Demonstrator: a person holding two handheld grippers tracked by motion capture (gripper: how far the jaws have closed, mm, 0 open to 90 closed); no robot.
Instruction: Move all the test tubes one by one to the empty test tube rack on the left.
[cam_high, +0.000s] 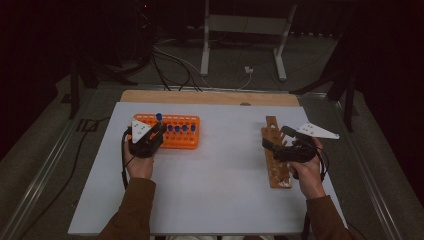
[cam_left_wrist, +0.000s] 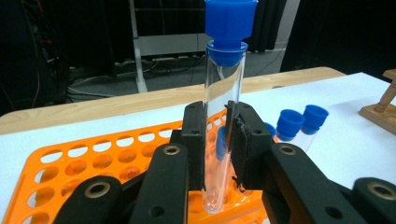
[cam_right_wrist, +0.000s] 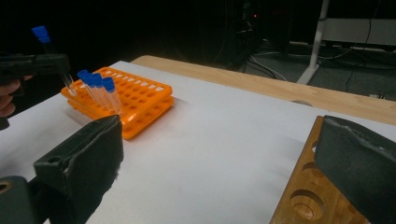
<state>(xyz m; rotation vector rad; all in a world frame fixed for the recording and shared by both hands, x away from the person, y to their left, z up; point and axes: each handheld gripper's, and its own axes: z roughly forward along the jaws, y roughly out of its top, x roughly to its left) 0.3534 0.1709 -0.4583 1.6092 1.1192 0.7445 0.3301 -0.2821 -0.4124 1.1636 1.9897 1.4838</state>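
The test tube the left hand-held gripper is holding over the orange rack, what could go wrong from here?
1. The left hand-held gripper clamps the test tube low on smooth glass, so it might slip or tilt.
2. Its bottom sits just above the orange rack; moving sideways too early could catch a hole's edge.
3. The other capped tubes stand close by and could get knocked.
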